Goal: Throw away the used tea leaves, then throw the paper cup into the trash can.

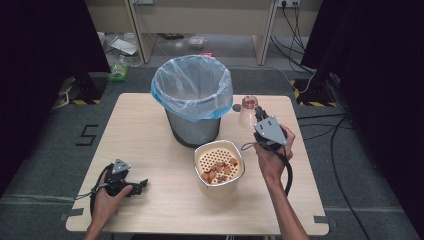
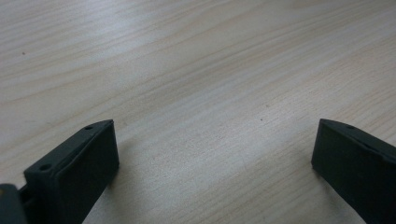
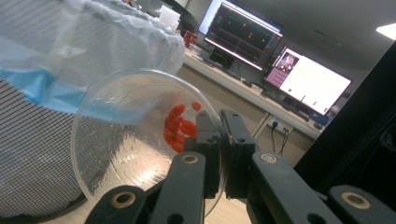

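Observation:
A clear plastic cup (image 1: 247, 112) with red bits (image 3: 180, 128) stuck at its bottom hangs tilted beside the bin, and my right gripper (image 1: 258, 115) is shut on its rim. In the right gripper view the two jaws pinch the cup wall (image 3: 140, 140) between them, with my right gripper (image 3: 219, 140) close to the bin. The mesh waste bin (image 1: 192, 102), lined with a blue-edged clear bag (image 3: 93, 42), stands at the table's far middle. My left gripper (image 1: 141, 184) lies on the table at the near left, and its jaws stand wide apart over bare wood (image 2: 215, 93).
A white container with a perforated insert (image 1: 219, 162) holding brown scraps stands in front of the bin. The wooden table (image 1: 150, 135) has bare room on its left half. Monitors (image 3: 280, 60) glow on a far desk. Cables cross the floor at the right.

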